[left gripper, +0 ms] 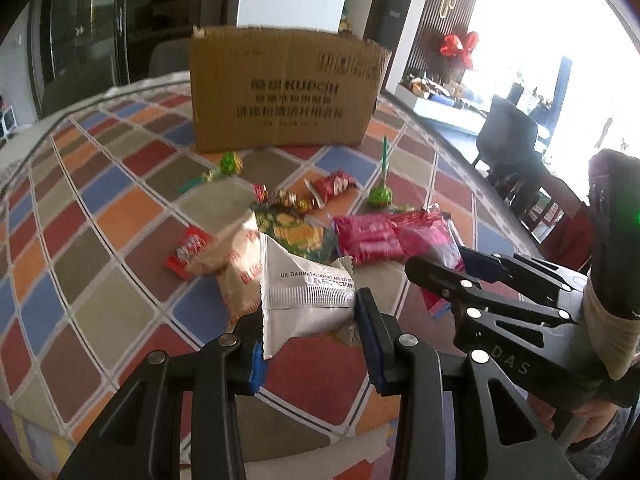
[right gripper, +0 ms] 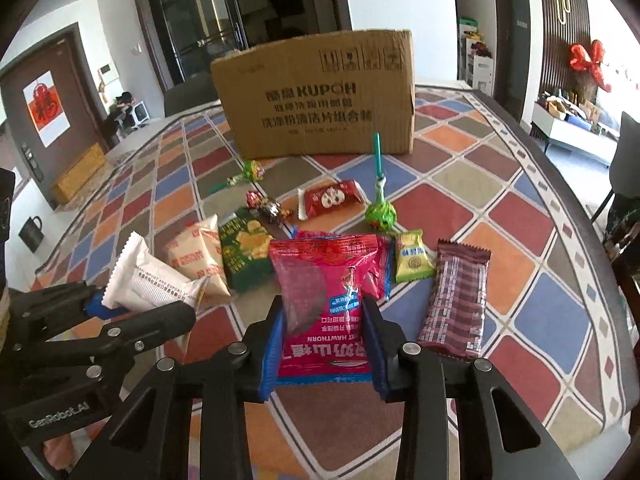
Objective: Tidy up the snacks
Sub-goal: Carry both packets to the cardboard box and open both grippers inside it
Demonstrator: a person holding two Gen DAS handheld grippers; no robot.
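The cardboard box [right gripper: 320,96] shows only its front wall; its inside is hidden. The pink hawthorn packet [right gripper: 326,304] covers another pink packet behind it. The small candies [left gripper: 286,198] blur together.

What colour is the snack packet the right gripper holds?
Bright pink-red packet, with a small blue label; clearest in the right wrist view.

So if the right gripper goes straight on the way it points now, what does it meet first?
Probably the second pink snack packet lying just behind the pink hawthorn packet that the right gripper holds; beyond that, the table. Depth is uncertain.
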